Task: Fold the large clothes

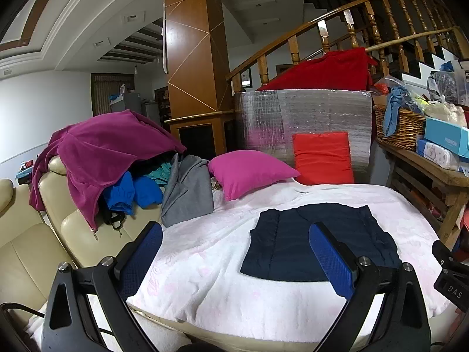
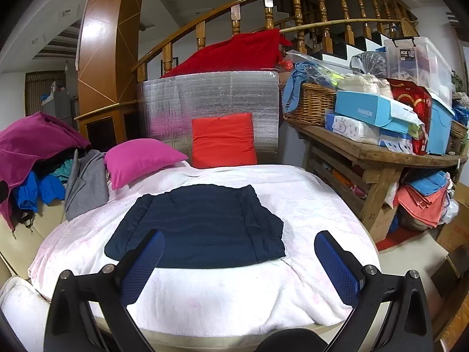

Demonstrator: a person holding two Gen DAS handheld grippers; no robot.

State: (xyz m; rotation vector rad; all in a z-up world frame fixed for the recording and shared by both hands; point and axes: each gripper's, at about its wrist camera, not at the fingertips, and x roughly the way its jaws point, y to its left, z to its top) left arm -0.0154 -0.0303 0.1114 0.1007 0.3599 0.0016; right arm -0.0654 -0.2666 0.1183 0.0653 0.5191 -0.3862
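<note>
We are looking at the dark navy quilted garment point(image 2: 196, 226) lying flat as a compact rectangle in the middle of the white fleece blanket point(image 2: 234, 293), so we are judging this piece nearly or wholly folded, while the heap of magenta, blue and grey clothes point(image 1: 117, 170) on the cream leather sofa point(image 1: 35, 234) is waiting untouched. We are holding the left gripper point(image 1: 236, 259) and the right gripper point(image 2: 239, 267) spread wide, grasping nothing, above the blanket's near edge. The right view is giving us the cluttered wooden side table point(image 2: 378, 158); the left is showing more sofa.
</note>
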